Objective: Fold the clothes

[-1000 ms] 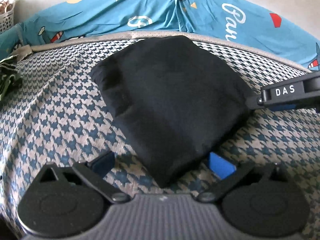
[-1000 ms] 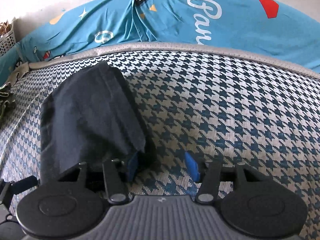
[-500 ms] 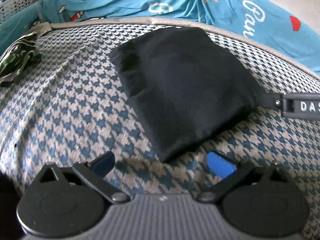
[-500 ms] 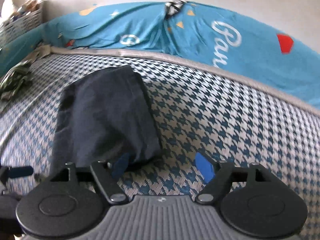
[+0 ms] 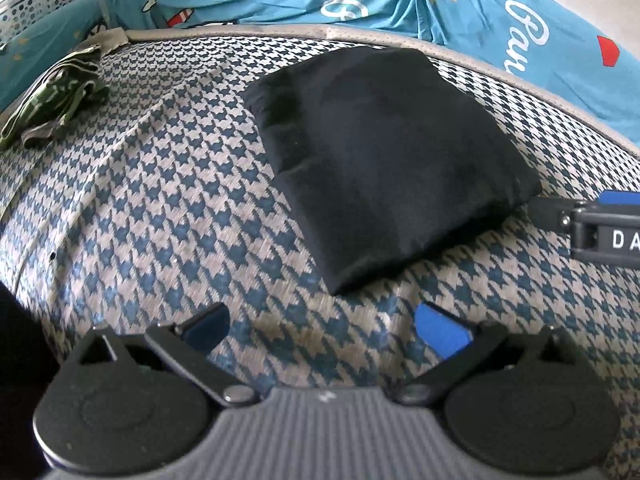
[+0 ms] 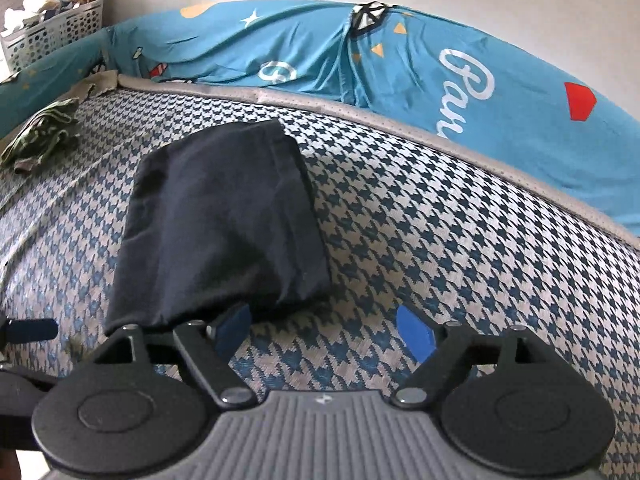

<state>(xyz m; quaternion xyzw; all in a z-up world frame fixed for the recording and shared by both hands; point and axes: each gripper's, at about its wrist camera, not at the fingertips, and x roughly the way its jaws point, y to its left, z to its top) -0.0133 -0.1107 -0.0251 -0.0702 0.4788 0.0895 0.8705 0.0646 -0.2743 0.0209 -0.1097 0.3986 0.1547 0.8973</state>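
black tee's folded into a soft bundle (image 5: 384, 160) mid-mattress (image 5: 160, 216), both tongs empty
looks light and floppy, so I'd pinch a thick folded edge; left gripper (image 5: 324, 330) wide, right gripper (image 6: 324, 330) opening with nothing between; white basket (image 6: 56, 32) in the corner holds crumpled stuff

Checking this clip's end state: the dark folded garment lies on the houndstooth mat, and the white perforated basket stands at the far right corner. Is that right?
One detail is wrong. The dark folded garment does lie on the houndstooth mat, but the white perforated basket stands at the far left corner, not the right. The right wrist view shows it.
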